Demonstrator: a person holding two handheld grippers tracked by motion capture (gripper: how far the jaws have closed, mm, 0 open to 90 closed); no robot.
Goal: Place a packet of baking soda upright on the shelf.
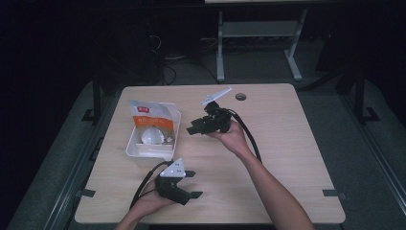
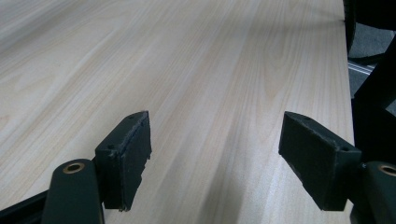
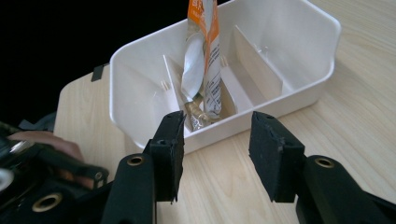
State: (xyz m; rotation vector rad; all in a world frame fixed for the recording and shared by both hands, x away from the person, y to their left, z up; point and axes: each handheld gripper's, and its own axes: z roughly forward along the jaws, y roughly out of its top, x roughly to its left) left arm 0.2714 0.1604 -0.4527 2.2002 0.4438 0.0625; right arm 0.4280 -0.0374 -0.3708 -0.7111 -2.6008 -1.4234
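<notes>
A white divided tray (image 1: 130,146) sits at the table's left middle. An orange and white packet (image 1: 152,116) leans in it, with a pale round shape (image 1: 152,136) at its lower end. My right gripper (image 1: 194,126) hovers just right of the tray and points at it. In the right gripper view its jaws (image 3: 215,154) stand open and empty. Just beyond them is the tray's wall (image 3: 140,98), with the upright packet (image 3: 205,51) behind it. My left gripper (image 1: 194,184) rests open near the front edge. Its jaws (image 2: 215,149) hold nothing and look along bare wood.
The wooden table has a cable hole (image 1: 241,97) near its far edge. Dark floor surrounds it, and a white frame (image 1: 258,33) stands behind. My left hand and its gripper (image 3: 46,168) appear at the lower left of the right gripper view.
</notes>
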